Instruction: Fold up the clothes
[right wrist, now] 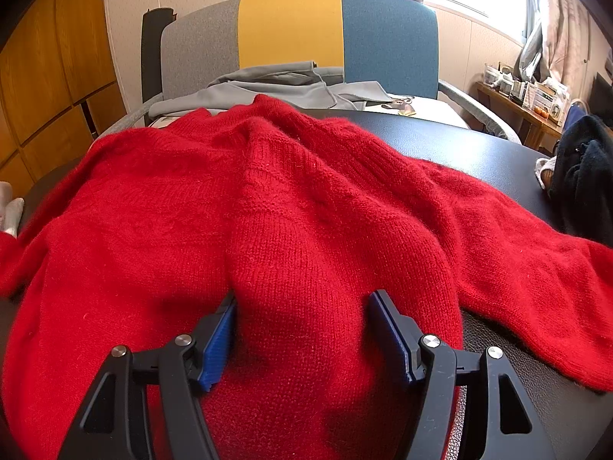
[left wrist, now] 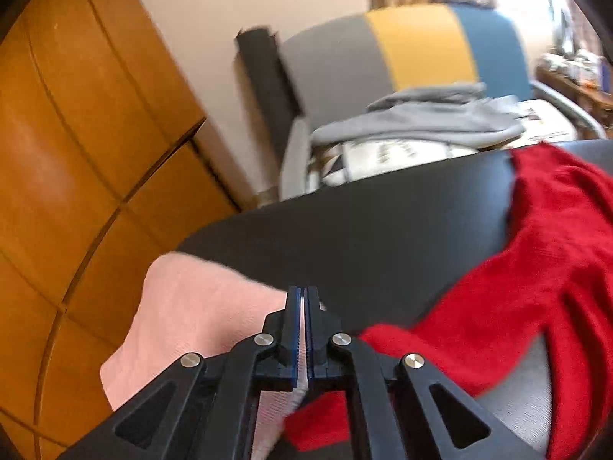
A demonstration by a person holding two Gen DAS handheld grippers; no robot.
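A red knitted sweater (right wrist: 306, 199) lies spread over the black table (right wrist: 479, 145), one sleeve stretching to the right. My right gripper (right wrist: 302, 299) is open, its blue-padded fingers (right wrist: 218, 341) standing on either side of a raised fold of the sweater near its lower edge. In the left wrist view the red sweater (left wrist: 536, 268) lies to the right. There my left gripper (left wrist: 303, 292) is shut on a pale pink cloth (left wrist: 199, 326), which hangs over the near left edge of the black table (left wrist: 383, 222). A thin strip of the cloth shows between the jaws.
Behind the table stands a chair with a grey, yellow and blue back (right wrist: 291, 34); a grey garment (right wrist: 276, 88) lies on its seat. A dark garment (right wrist: 586, 168) sits at the table's right edge. Wooden cabinet doors (left wrist: 76, 134) fill the left side.
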